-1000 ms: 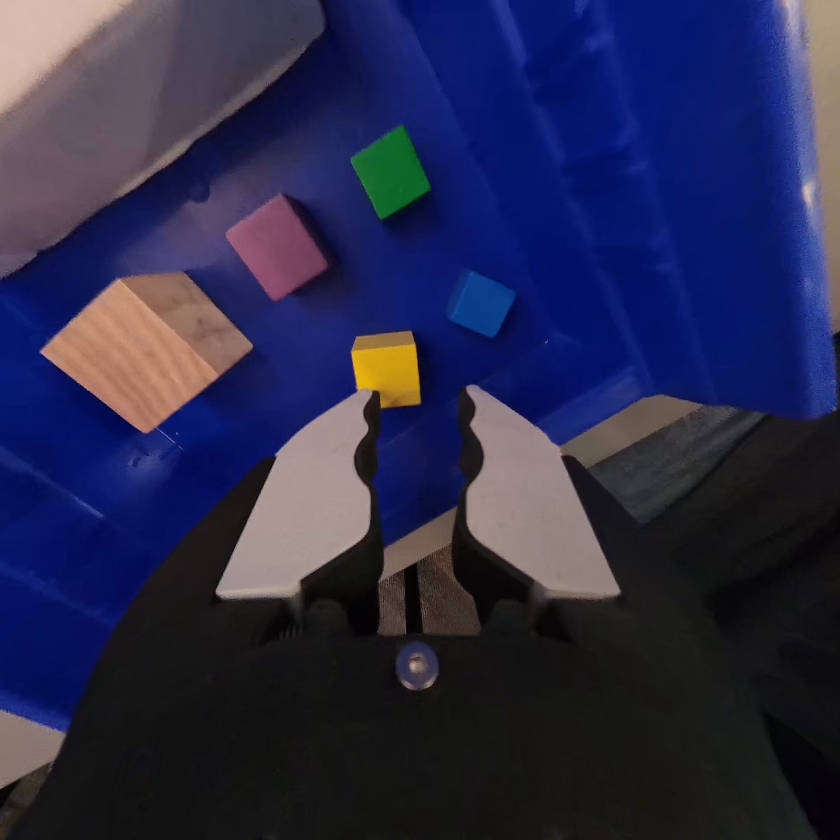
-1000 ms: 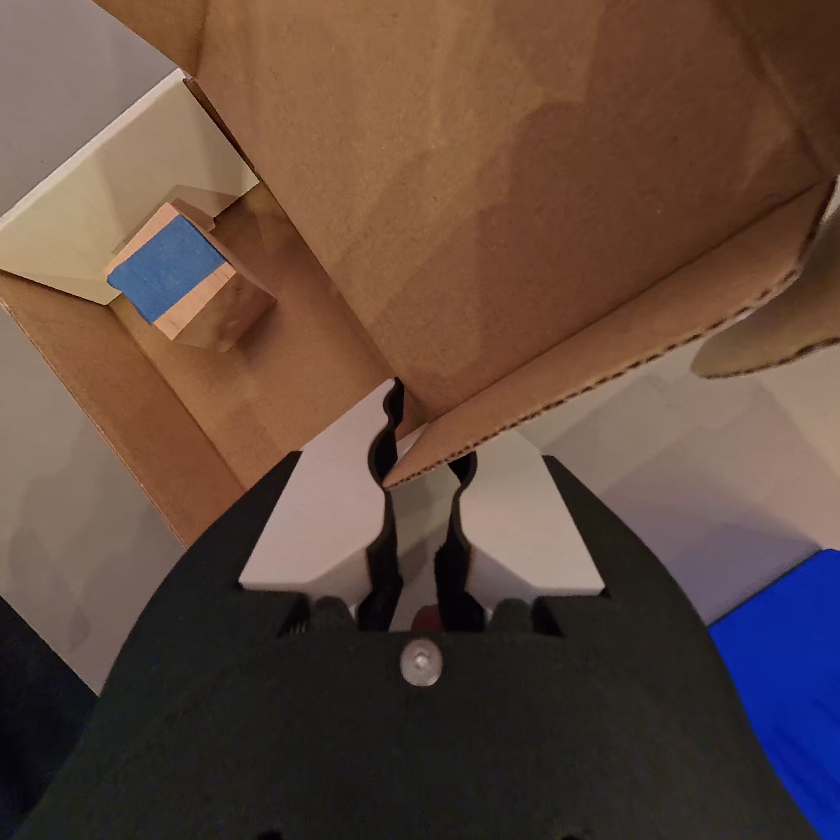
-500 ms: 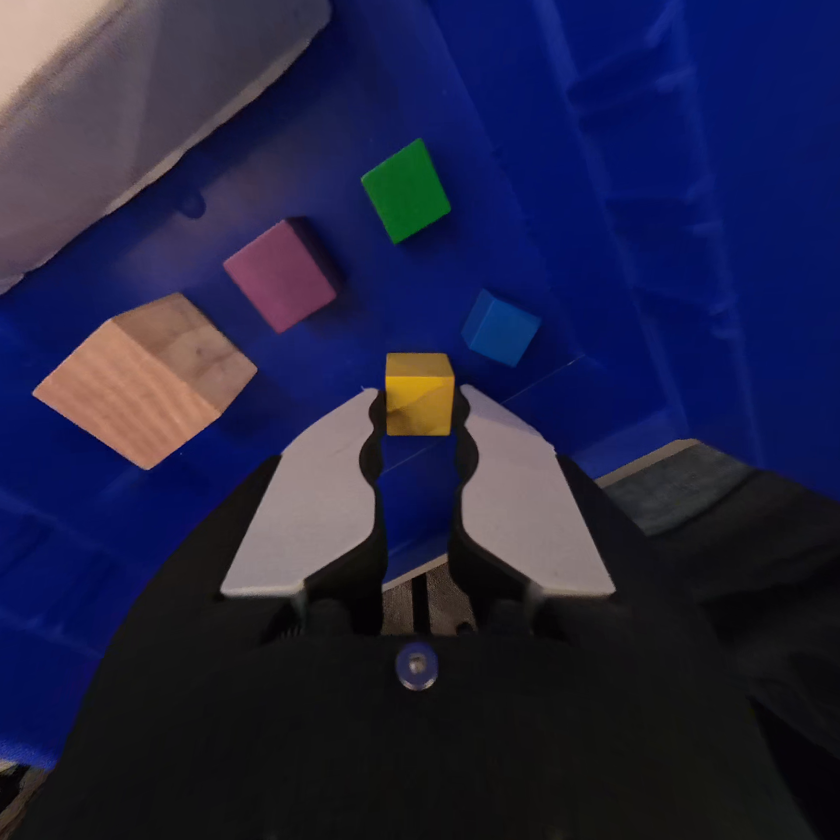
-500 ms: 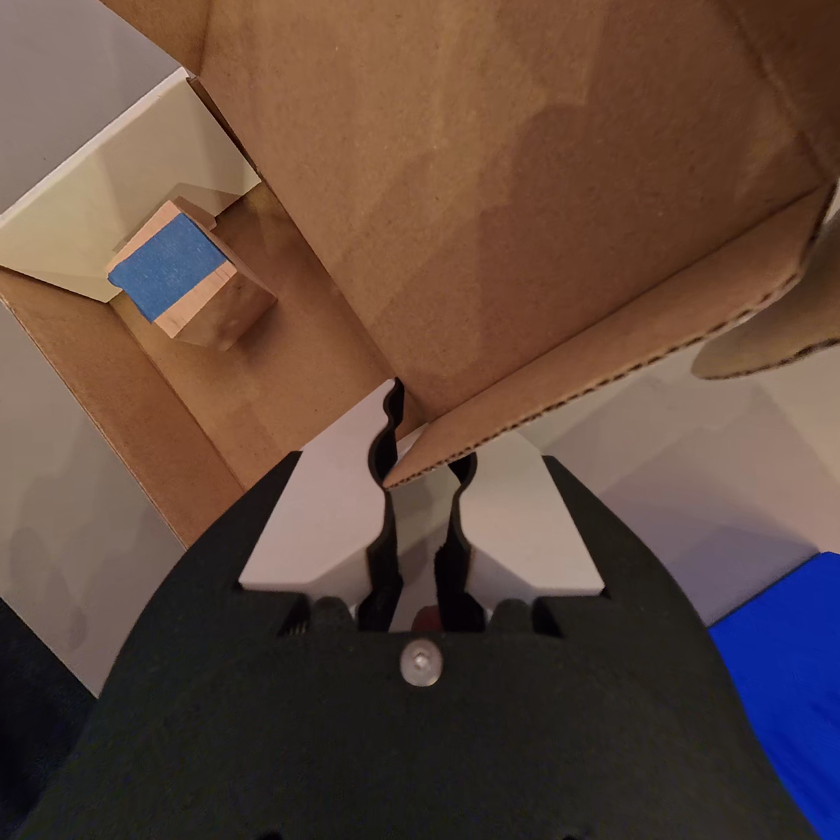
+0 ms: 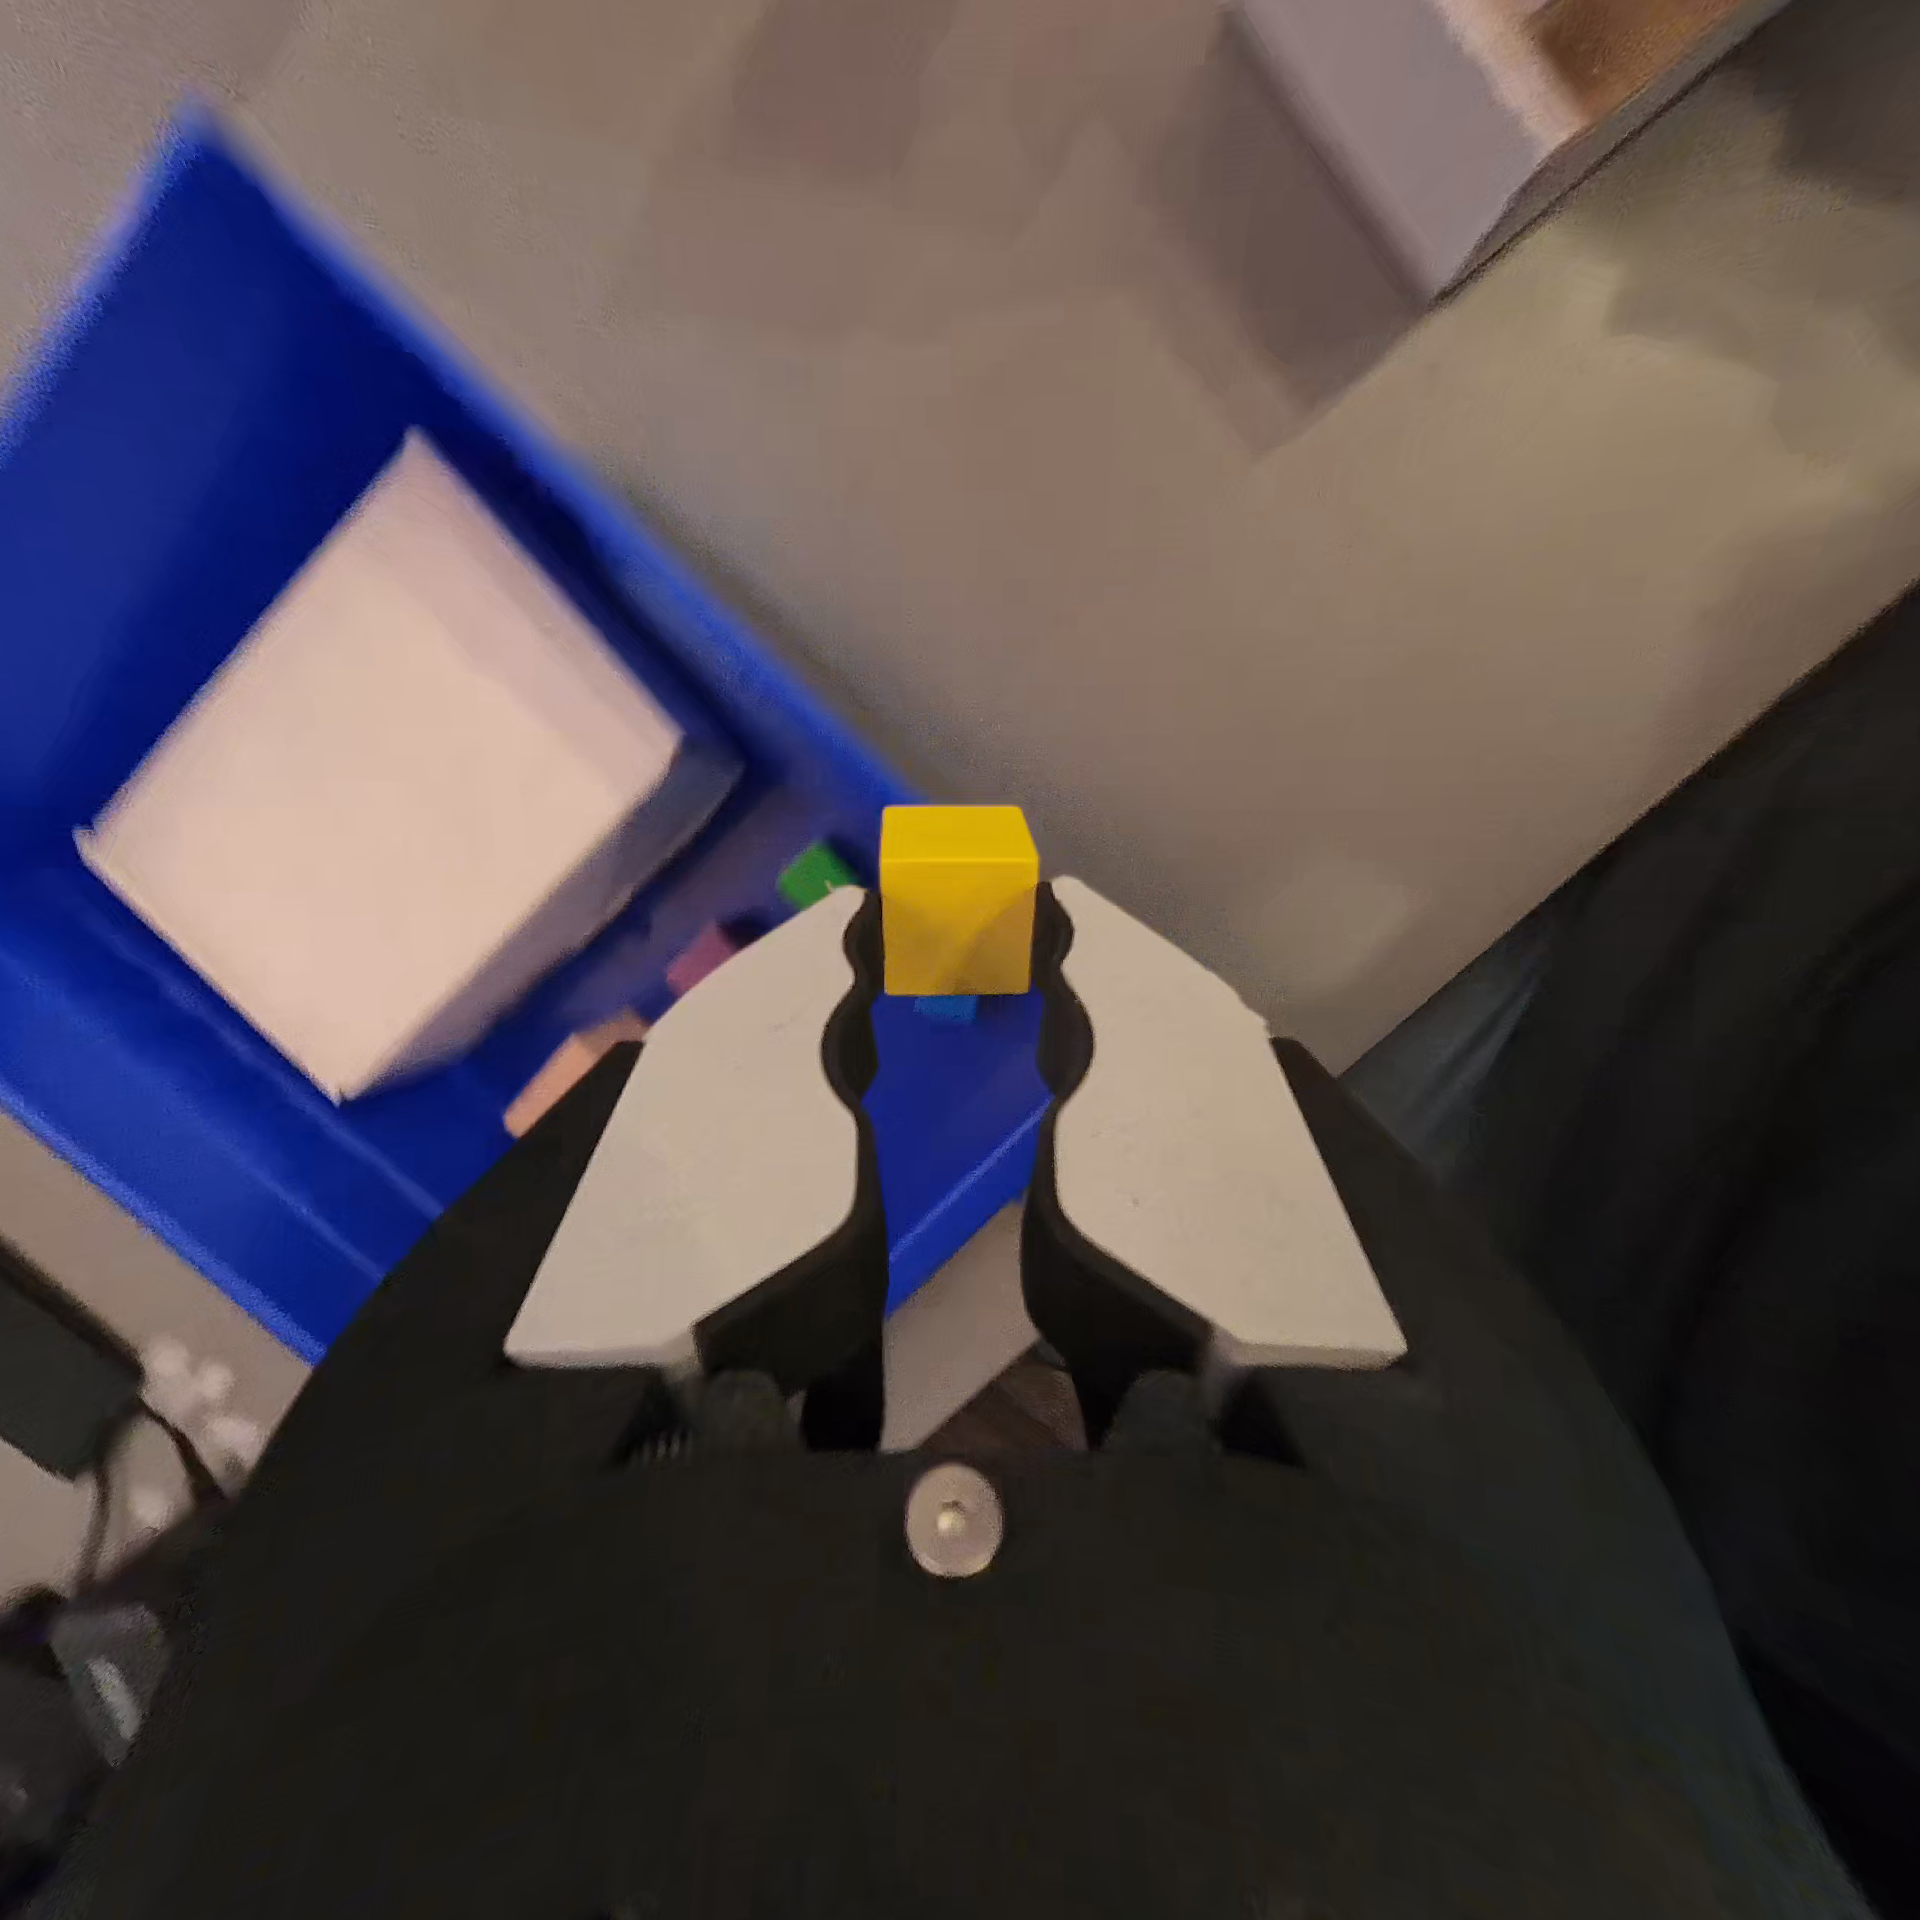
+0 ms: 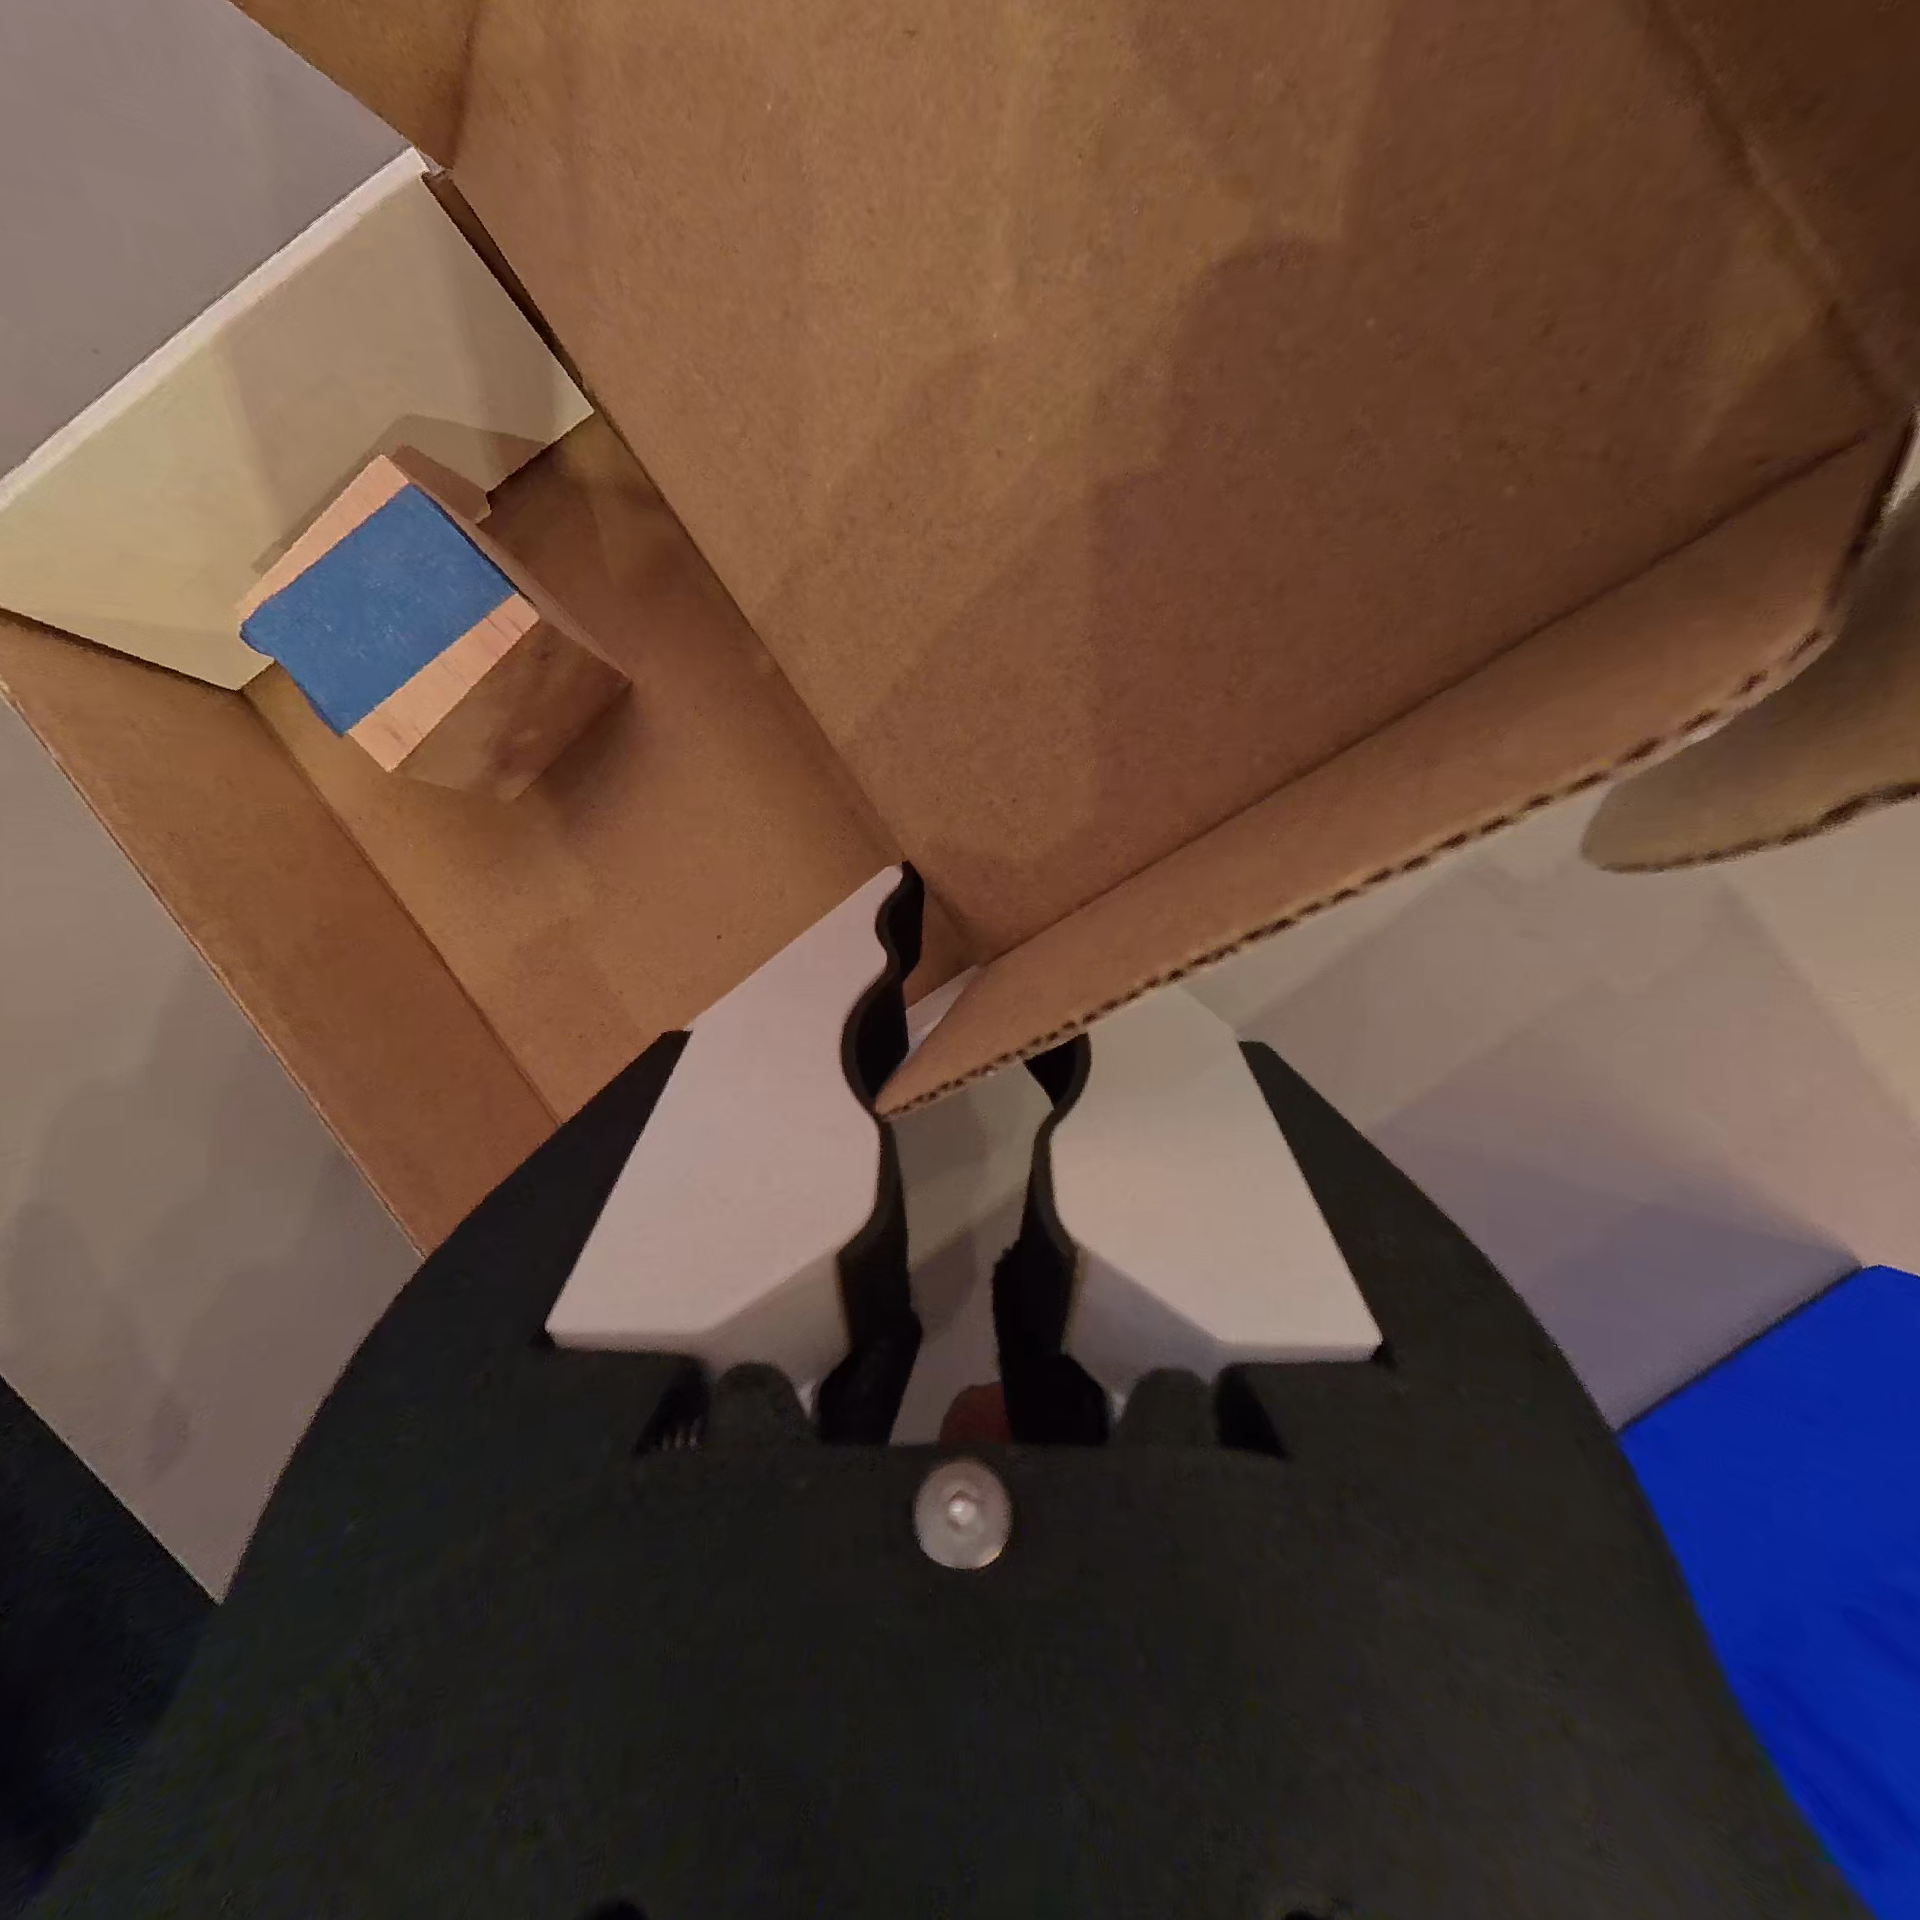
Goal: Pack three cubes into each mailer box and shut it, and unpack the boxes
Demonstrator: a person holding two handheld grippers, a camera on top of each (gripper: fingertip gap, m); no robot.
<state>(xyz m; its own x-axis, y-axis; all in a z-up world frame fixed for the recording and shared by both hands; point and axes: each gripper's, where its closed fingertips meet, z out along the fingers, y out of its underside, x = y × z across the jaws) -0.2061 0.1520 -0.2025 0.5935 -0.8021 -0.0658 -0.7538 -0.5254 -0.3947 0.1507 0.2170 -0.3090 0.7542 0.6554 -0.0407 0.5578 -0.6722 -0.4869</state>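
A blue bin is seen ahead and to the left of the left gripper, set on a pale grey table. Dark cables and a black device, blurred, are found at its lower left; dark fabric is seen on its right. To the lower right of the right gripper, a corner of the bin is shown on the table.
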